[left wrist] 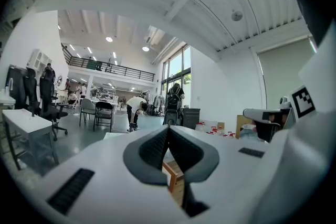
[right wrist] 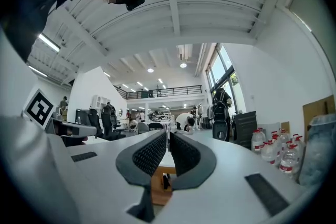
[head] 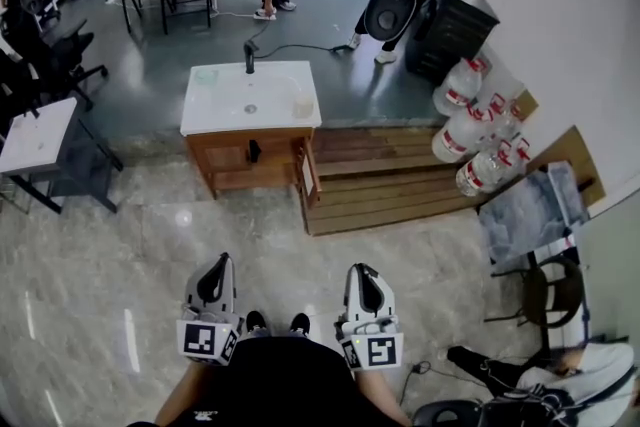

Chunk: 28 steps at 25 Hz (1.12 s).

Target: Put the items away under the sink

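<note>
While I stand well back from the sink table [head: 215, 113], my left gripper [head: 222, 263] and right gripper [head: 358, 270] have fingers pressed together, empty; what may be a cup [head: 303, 105] sits at its right edge.

Sink cabinet [head: 245, 160] at centre, faucet [head: 249, 56] on its far edge; wooden platform [head: 400, 180] adjoining right, water jugs [head: 470, 130] beyond; table [head: 35, 137] left.

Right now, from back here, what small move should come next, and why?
Probably step forward toward the sink cabinet: the left tongs and right tongs are both shut on nothing and held well short of it, and its door already stands open.
</note>
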Each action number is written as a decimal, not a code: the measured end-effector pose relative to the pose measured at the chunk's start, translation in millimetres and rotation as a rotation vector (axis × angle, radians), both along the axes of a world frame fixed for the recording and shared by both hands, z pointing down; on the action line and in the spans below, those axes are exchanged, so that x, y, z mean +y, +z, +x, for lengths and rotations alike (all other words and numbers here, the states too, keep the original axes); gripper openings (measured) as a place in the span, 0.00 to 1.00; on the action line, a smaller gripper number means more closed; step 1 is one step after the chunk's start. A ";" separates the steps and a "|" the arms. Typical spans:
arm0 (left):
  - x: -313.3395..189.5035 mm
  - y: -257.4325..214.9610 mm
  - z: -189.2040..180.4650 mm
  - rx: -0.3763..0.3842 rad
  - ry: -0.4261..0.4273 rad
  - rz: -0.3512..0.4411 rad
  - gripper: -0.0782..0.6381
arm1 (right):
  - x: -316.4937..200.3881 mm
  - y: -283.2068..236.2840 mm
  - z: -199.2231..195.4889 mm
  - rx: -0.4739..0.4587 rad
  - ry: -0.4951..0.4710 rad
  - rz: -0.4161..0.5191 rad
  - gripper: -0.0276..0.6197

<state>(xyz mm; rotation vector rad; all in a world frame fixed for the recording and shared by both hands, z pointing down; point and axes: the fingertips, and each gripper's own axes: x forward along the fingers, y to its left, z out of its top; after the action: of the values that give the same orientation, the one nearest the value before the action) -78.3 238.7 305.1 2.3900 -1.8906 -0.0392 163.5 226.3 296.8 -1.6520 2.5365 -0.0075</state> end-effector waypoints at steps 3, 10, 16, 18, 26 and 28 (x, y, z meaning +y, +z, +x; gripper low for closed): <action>-0.6 0.1 0.2 0.000 0.006 0.001 0.12 | -1.4 1.7 0.6 -0.012 -0.004 -0.009 0.17; -2.6 3.0 -3.5 0.002 0.004 0.000 0.12 | -3.6 4.9 -0.5 -0.031 -0.016 -0.030 0.30; -2.1 4.6 -8.5 0.006 -0.002 -0.008 0.12 | -5.0 4.9 -4.0 -0.046 -0.041 -0.044 0.49; -1.6 4.0 -10.3 0.007 -0.002 -0.007 0.12 | -5.1 4.2 -4.6 -0.050 -0.042 -0.046 0.54; -3.5 4.7 -14.7 0.000 0.004 -0.005 0.12 | -5.6 0.4 -11.0 -0.055 -0.062 -0.028 0.73; -4.1 3.5 -17.4 0.000 0.008 -0.003 0.12 | -5.2 -1.9 -13.3 -0.054 -0.058 -0.024 0.74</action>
<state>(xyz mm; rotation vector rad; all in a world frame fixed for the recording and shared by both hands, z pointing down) -95.7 234.7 308.6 2.3951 -1.8796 -0.0357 150.2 221.1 294.9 -1.5636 2.5532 -0.0860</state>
